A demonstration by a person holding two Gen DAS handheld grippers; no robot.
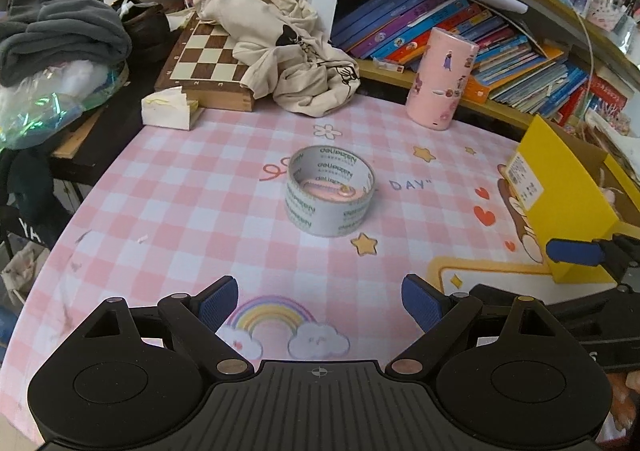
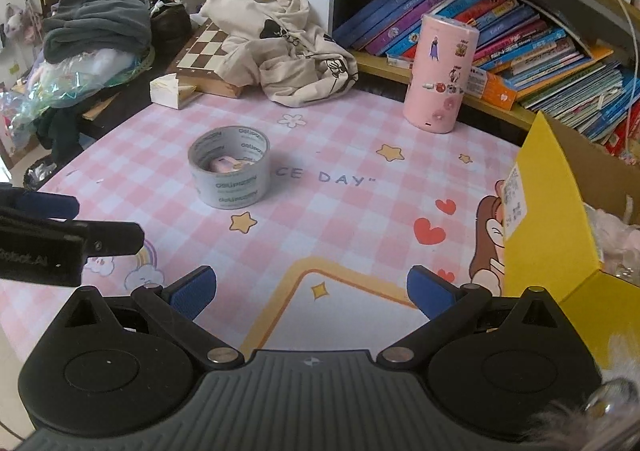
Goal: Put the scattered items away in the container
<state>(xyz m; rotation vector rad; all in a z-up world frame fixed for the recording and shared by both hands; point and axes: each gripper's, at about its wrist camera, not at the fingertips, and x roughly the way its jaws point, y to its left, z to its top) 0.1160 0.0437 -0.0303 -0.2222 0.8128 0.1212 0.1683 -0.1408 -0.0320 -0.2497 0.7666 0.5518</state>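
A roll of clear tape (image 1: 331, 191) lies flat in the middle of the pink checked mat (image 1: 200, 187); it also shows in the right wrist view (image 2: 229, 173). A pink cylinder with stickers (image 1: 440, 79) stands upright at the back of the mat (image 2: 439, 75). A yellow cardboard box (image 1: 560, 195) sits at the right edge (image 2: 556, 219), with something pale and fluffy inside. My left gripper (image 1: 320, 305) is open over the mat, short of the tape, nothing between its blue pads. My right gripper (image 2: 312, 291) is open too, beside the box.
A cream cloth (image 1: 288, 51) lies over a wooden chessboard (image 1: 204, 63) at the back left, next to a white tissue pack (image 1: 170, 109). Leaning books (image 1: 480, 39) fill the shelf behind. A grey folded cloth (image 1: 60, 31) tops a heap at the left.
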